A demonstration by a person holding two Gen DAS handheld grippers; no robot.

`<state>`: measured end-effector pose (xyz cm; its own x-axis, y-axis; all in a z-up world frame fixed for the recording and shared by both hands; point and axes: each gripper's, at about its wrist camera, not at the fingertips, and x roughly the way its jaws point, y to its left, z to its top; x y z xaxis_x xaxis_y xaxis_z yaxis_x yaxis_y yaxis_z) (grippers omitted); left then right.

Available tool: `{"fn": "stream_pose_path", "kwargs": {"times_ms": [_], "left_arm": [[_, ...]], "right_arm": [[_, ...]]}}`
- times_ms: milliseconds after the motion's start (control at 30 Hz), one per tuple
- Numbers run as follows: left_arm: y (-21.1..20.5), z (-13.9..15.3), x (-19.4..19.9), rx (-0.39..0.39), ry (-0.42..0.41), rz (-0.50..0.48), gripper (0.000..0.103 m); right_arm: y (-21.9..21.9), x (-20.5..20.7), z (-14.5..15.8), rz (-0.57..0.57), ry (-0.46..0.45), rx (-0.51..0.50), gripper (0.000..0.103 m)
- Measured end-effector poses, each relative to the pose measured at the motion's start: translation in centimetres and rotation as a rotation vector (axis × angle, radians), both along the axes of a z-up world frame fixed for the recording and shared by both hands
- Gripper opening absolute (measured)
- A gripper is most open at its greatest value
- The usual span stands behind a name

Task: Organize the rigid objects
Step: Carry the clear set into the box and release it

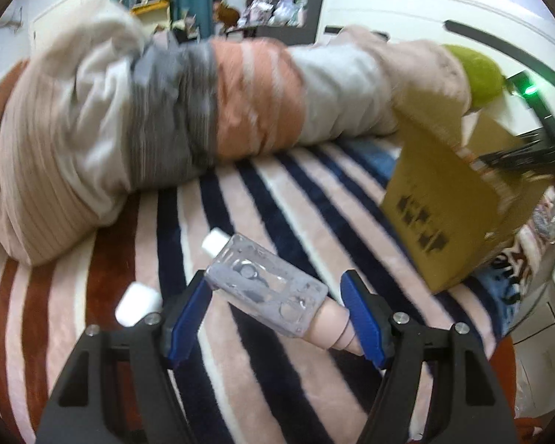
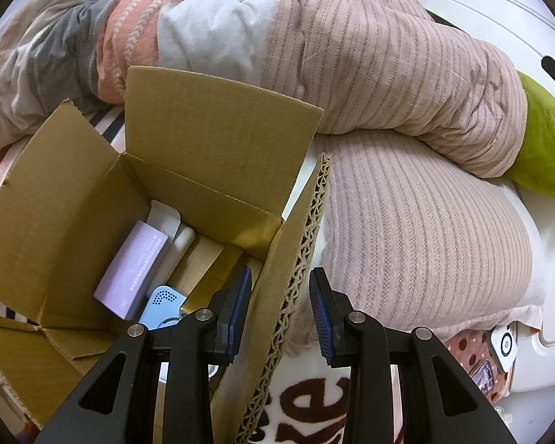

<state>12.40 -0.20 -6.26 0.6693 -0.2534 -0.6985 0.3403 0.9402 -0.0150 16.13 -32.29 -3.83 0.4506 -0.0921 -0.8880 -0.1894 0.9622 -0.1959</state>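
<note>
My left gripper (image 1: 277, 298) holds a clear rectangular bottle (image 1: 266, 288) with a pinkish ribbed cap (image 1: 336, 327) above the striped blanket; the bottle lies slanted between the blue pads. An open cardboard box (image 1: 444, 199) stands to the right, with my right gripper at its top edge. In the right wrist view my right gripper (image 2: 281, 307) straddles the box's corrugated right flap (image 2: 296, 277), jaws slightly apart around it. Inside the box (image 2: 55, 222) lie a lilac carton (image 2: 133, 270), a white carton (image 2: 164, 218), a white tube (image 2: 179, 248) and a light blue device (image 2: 162, 305).
A white case (image 1: 137, 303) and a white cap-like piece (image 1: 214, 240) lie on the striped blanket (image 1: 277, 192). A rolled duvet (image 1: 166, 111) runs along the far side. A pink striped pillow (image 2: 407, 222) and a green cushion (image 2: 544, 148) lie right of the box.
</note>
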Motion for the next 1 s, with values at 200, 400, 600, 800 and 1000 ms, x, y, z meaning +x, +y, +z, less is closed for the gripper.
{"fn": "stream_pose_path", "kwargs": {"times_ms": [200,400,600,800,1000], "left_arm": [[-2.0,4.6,-1.0,-0.022,-0.078,-0.074,0.069],[-6.8,8.8,-0.5,-0.031,-0.119,-0.175,0.069],[-13.1,10.5,2.5,-0.051,-0.048,-0.300,0.069],[-18.5,8.8,7.3,-0.050,0.159,-0.378,0.069],[-21.6,6.3,9.5,0.024,0.294,-0.422,0.069]], "right_arm": [[-0.2,-0.1,0.1,0.001,-0.002,0.007,0.028],[-0.1,-0.1,0.1,0.006,-0.002,0.006,0.028],[-0.1,-0.1,0.2,0.006,-0.003,0.011,0.028],[-0.1,0.0,0.2,0.011,0.001,0.007,0.028],[-0.1,-0.1,0.2,0.011,-0.001,0.008,0.028]]}}
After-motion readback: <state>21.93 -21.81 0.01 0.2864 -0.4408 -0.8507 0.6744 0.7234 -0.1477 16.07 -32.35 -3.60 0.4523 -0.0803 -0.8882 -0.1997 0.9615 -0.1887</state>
